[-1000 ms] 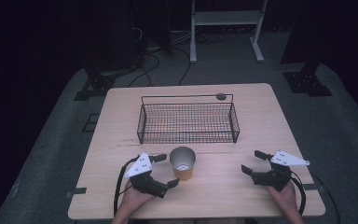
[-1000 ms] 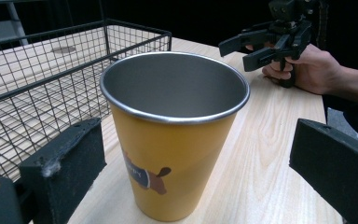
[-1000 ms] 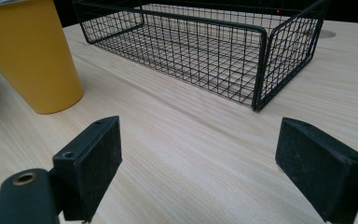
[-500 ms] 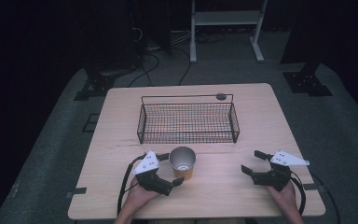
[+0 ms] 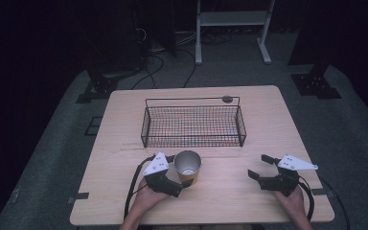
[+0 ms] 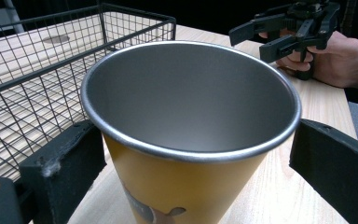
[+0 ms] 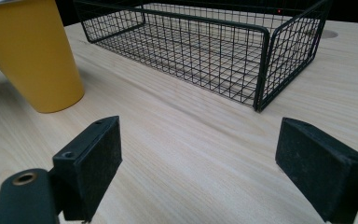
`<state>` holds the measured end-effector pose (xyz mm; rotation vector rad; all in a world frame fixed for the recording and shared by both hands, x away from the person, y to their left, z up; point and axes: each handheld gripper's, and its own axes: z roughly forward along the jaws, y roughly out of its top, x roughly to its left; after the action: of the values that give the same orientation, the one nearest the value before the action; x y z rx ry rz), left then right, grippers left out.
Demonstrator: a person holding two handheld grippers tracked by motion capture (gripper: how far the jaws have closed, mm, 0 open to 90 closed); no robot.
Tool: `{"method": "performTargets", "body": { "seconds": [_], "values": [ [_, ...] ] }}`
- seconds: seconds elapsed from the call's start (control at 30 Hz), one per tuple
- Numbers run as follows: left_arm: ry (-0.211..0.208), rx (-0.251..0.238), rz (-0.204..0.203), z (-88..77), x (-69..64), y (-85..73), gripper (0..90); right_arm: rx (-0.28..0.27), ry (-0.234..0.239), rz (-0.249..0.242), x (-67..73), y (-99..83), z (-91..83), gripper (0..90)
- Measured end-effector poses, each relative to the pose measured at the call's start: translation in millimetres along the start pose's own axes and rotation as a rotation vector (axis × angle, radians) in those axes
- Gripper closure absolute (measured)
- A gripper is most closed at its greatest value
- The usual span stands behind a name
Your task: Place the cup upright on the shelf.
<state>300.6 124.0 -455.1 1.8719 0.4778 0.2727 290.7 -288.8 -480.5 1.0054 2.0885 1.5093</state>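
While jaws flank cup (image 6: pixel 191 140), left hand-held gripper (image 5: pixel 178 173) open-jawed

We are seeing a cup (image 6: pixel 191 121) with a smooth, brushed-metal inside and matt yellow outside, a thin black wire basket (image 7: pixel 205 42), a pale grained wood bench (image 7: pixel 191 158), and matt black, slightly rough tool pads (image 7: pixel 324 161).

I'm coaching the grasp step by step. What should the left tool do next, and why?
Probably close on the cup: the left tool already straddles it, one jaw on each side with gaps showing, and the cup stands upright on the table near the wire basket.
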Motion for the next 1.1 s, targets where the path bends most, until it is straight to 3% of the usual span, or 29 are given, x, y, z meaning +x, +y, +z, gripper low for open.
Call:
{"method": "performTargets", "body": {
  "seconds": [0.8, 1.1],
  "values": [
    [-0.003, 0.0, -0.012, 20.6, 2.5, 6.9, 2.4, -0.001, 0.002, 0.0, 0.0, 0.1, 0.1, 13.4],
    [-0.007, -0.01, -0.008, 21.4, 3.5, 6.8, 9.9, -0.001, 0.002, -0.001, 0.1, 0.1, 0.1, 13.4]
  ]
}}
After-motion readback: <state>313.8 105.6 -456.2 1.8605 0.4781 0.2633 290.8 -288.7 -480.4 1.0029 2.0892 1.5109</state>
